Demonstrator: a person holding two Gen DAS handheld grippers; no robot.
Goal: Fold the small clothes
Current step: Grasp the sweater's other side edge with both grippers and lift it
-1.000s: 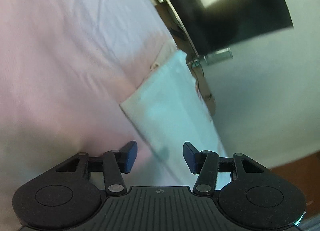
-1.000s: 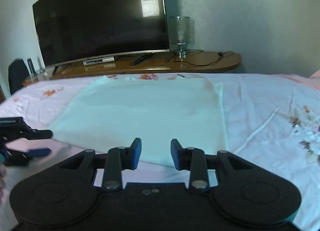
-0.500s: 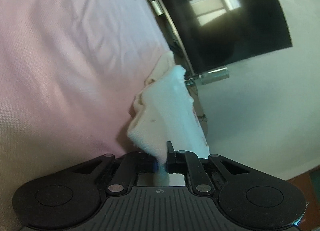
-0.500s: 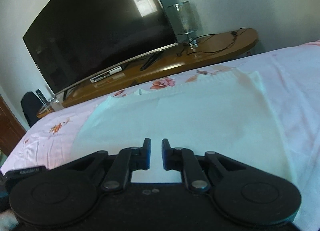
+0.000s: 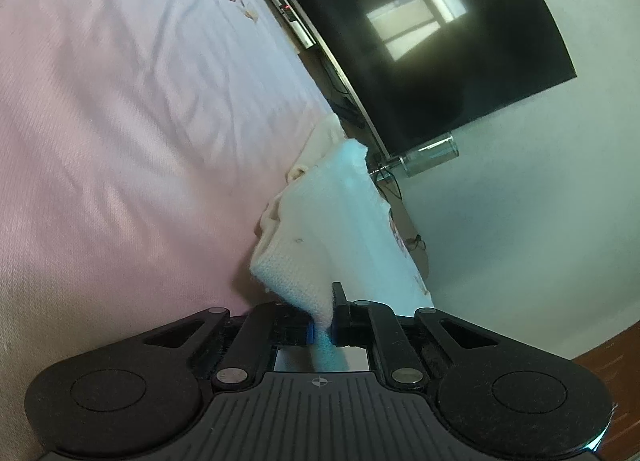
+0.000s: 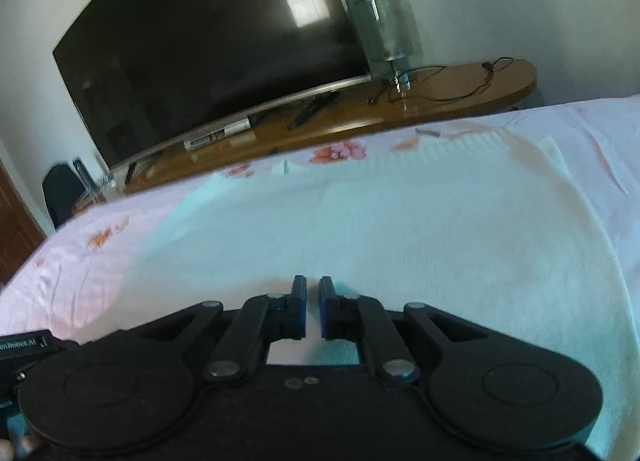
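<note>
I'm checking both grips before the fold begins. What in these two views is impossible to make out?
- Right wrist view: whether the right gripper pinches the white garment; its near edge is hidden under the gripper body, and the frame is blurred.
- Left wrist view: the garment's full shape; bunched cloth clamped in the left gripper blocks what lies behind.
- Right wrist view: the items under the television are too blurred to identify.

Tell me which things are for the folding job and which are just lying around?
For the job:
- pale knitted white garment
- left gripper
- right gripper

Just there:
- big black curved TV
- glass lamp
- black remote
- pink floral bedsheet
</note>
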